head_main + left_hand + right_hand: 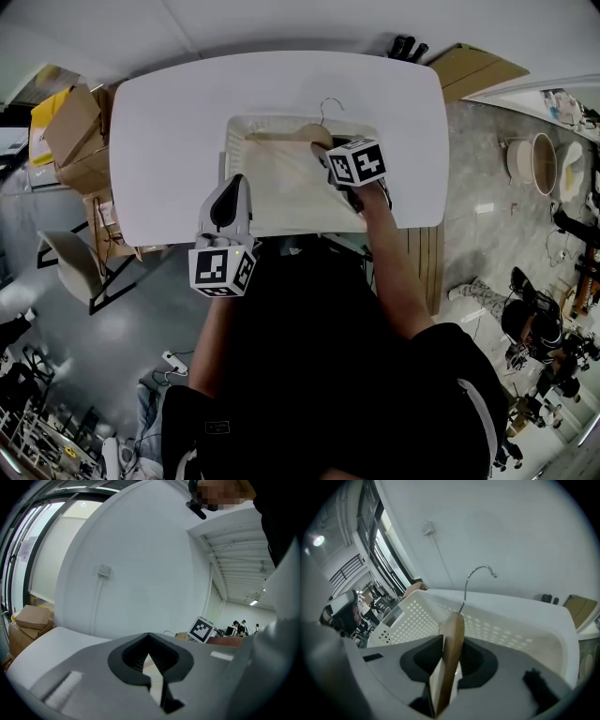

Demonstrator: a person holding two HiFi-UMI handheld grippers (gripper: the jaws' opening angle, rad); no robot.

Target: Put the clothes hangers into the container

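Note:
A wooden hanger [286, 137] with a metal hook [330, 105] hangs over the far part of the white perforated basket [232, 155] on the white table [159, 141]. My right gripper [330, 155] is shut on the hanger's right end. In the right gripper view the wooden bar [453, 644] stands on edge between the jaws of the right gripper [446, 681], with its hook [480, 569] up above the basket wall [511, 630]. My left gripper [232, 187] hovers at the table's near edge beside the basket. Its jaws are closed with nothing in them [157, 679].
Cardboard boxes [75, 136] and a chair [70, 262] stand left of the table. A wooden board [473, 67] leans at the far right. People and gear crowd the floor at the right [534, 328]. The far wall [140, 573] rises behind the table.

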